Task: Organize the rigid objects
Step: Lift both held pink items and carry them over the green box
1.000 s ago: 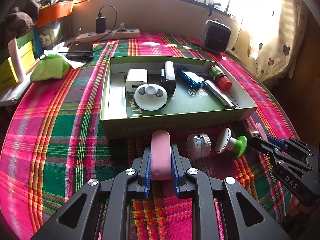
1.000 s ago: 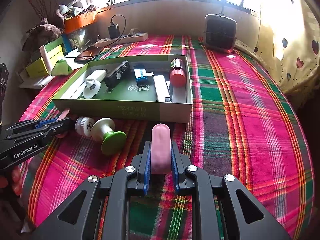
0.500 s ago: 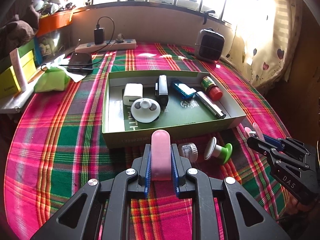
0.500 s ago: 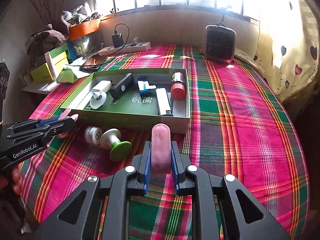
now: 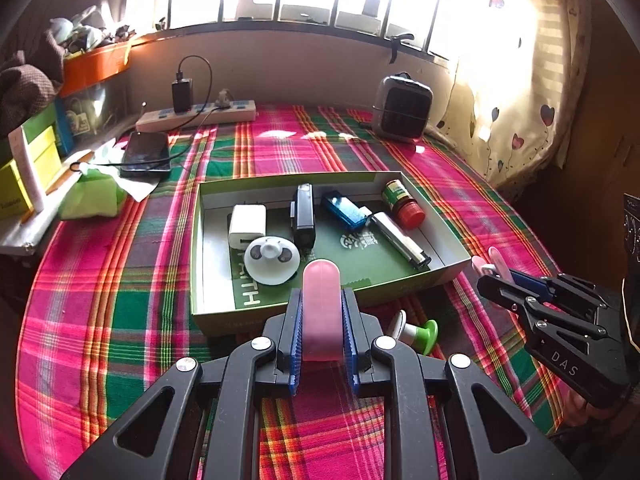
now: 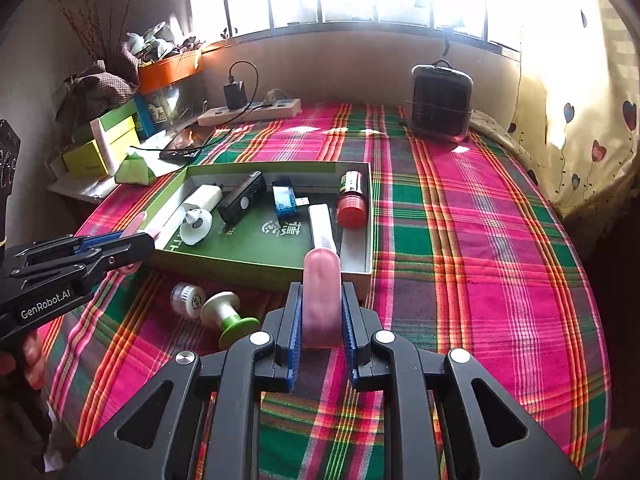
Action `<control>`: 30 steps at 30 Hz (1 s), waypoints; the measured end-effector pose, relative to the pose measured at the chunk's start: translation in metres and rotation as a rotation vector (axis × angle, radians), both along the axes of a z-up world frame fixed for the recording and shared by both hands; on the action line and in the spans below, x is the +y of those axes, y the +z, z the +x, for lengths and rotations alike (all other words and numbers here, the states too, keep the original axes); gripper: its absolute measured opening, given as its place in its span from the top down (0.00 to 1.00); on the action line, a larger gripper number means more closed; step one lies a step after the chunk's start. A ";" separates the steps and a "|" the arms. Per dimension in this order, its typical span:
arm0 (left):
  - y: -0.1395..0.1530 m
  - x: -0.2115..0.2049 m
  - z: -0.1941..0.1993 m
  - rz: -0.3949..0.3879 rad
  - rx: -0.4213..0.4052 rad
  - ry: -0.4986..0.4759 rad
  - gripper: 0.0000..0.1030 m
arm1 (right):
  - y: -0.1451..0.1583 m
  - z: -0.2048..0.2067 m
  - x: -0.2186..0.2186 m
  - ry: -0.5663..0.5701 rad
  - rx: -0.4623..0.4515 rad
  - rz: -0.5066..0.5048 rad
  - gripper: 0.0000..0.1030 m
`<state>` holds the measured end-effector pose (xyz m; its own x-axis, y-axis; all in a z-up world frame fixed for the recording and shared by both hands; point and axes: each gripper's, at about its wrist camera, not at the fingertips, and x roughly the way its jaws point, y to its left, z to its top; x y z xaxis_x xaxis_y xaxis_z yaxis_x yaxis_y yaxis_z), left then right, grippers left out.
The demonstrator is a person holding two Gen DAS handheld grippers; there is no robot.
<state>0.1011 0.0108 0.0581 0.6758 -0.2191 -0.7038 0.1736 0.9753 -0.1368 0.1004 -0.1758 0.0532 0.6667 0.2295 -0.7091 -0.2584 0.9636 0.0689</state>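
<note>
Each hand-held gripper has its two blue pads closed against a pink rounded pad that fills the gap between them. The left hand-held gripper (image 5: pixel 321 320) hangs over the near wall of the green box (image 5: pixel 280 316), and the right hand-held gripper (image 6: pixel 321 312) hangs near that box's right front corner. Whether the pink piece is a loose object or part of the tool cannot be told from either view.

The box lies open on a plaid cloth (image 6: pixel 480 240); what is under the cloth does not show. Inside lie a white charger (image 5: pixel 247 226), a round white disc (image 5: pixel 272 260) touching it, a black device (image 5: pixel 303 216), a blue stick (image 5: pixel 346 210), a silver bar (image 5: pixel 400 246) and a red-capped bottle (image 5: pixel 402 202) in the far right corner. The print on the box floor is partly covered and unreadable.

Outside the box, just in front of its near wall, a green-based white knob (image 6: pixel 228 316) lies tipped on its side beside a small white cylinder (image 6: pixel 188 299). In the left wrist view the gripper hides the cylinder entirely and cuts off most of the knob.

Part of a hand (image 6: pixel 30 356) on the left tool's grip shows at the frame edge. The window behind is blown out by glare.
</note>
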 end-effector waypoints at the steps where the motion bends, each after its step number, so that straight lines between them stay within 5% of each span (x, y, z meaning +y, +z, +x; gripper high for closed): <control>1: 0.001 0.000 0.002 -0.002 -0.001 -0.002 0.83 | 0.001 0.002 0.000 0.003 0.000 0.002 0.82; 30: 0.006 -0.009 0.074 -0.059 0.031 -0.020 0.83 | -0.004 0.066 0.028 0.128 0.050 0.041 0.82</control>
<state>0.1747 0.0021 0.0642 0.6486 -0.2744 -0.7100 0.1879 0.9616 -0.2000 0.1667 -0.1476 0.0494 0.5942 0.3401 -0.7289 -0.3743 0.9190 0.1236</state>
